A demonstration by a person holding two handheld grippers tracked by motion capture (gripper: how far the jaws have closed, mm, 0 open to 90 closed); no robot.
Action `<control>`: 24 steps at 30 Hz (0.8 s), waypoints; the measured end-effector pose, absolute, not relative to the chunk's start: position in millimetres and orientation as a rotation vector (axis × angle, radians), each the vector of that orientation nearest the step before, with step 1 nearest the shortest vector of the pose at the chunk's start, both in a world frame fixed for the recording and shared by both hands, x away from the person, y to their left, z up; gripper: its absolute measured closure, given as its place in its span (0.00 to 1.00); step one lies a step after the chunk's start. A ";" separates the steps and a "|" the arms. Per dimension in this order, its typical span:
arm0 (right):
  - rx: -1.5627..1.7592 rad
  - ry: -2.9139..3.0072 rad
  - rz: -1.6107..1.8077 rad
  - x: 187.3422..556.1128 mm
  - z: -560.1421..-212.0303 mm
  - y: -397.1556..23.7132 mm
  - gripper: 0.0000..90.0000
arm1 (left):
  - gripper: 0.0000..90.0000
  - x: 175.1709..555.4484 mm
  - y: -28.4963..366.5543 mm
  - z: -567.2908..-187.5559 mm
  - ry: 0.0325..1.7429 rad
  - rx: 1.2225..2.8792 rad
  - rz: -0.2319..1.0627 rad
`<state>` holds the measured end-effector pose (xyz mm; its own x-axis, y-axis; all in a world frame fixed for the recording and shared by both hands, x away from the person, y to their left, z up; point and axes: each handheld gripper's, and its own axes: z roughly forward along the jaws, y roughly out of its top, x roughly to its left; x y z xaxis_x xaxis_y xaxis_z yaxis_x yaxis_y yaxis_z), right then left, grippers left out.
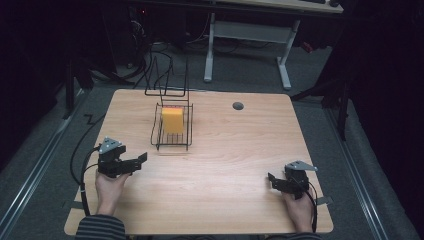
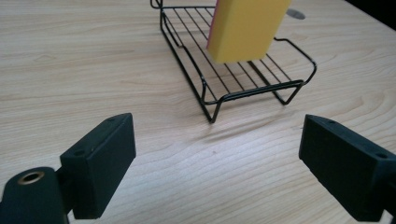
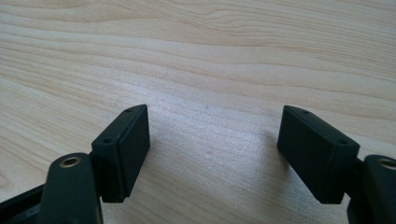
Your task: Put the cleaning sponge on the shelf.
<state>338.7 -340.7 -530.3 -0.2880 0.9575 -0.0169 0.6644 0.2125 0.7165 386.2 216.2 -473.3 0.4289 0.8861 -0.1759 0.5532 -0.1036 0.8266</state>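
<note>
We are holding both tools low over the pale wooden desk (image 1: 225, 165), and the work in hand looks like fetching the yellow rectangular sponge block (image 1: 173, 120) that is standing upright in the black wire rack (image 1: 172, 145), towards the far left part of the desk. In the left gripper view the sponge (image 2: 245, 28) is showing a thin pink face along one side and resting on the rack's bars (image 2: 224, 93).

The left gripper (image 1: 141, 158) is sitting near the left edge, its jaws spread wide with nothing between them, and pointing at the rack's near corner. The right gripper (image 1: 271, 179) is waiting near the front right corner, equally wide open and empty (bare wood is lying between its jaws in the right gripper view).

To do this well, we judge that we should be bringing the left gripper in above the rack's raised rim, squaring the jaws to the sponge's broad faces, and closing gently, since foam squashes and can slip. Lifting straight up should keep the light rack from tipping; the right gripper could be steadying it.
</note>
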 end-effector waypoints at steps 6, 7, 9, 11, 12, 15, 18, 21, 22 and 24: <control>1.498 2.031 0.843 338.7 -530.3 -340.7 0.29 | 0.13 388.0 218.4 -480.8 1.266 1.789 0.456; 1.498 2.031 0.842 338.7 -530.3 -340.7 0.29 | 0.13 388.3 218.8 -482.3 1.269 1.791 0.456; 1.498 2.031 0.843 338.7 -530.3 -340.6 0.29 | 0.14 388.8 219.6 -485.2 1.277 1.794 0.456; 1.498 2.030 0.842 338.7 -530.3 -340.7 0.29 | 0.14 389.4 220.1 -488.2 1.288 1.802 0.454; 1.498 2.030 0.842 338.7 -530.3 -340.7 0.29 | 0.14 389.8 220.1 -490.1 1.289 1.802 0.456; 1.498 2.030 0.842 338.7 -530.3 -340.7 0.29 | 0.14 390.6 220.9 -495.5 1.302 1.814 0.448; 1.499 2.031 0.843 338.7 -530.3 -340.6 0.29 | 0.14 391.3 221.1 -501.9 1.316 1.832 0.448; 1.498 2.031 0.843 338.7 -530.3 -340.6 0.29 | 0.14 391.7 221.6 -506.5 1.327 1.844 0.443; 1.498 2.031 0.843 338.7 -530.3 -340.6 0.29 | 0.14 392.0 221.6 -507.8 1.330 1.848 0.444; 1.498 2.030 0.843 338.7 -530.3 -340.6 0.29 | 0.14 393.0 221.3 -510.5 1.336 1.859 0.446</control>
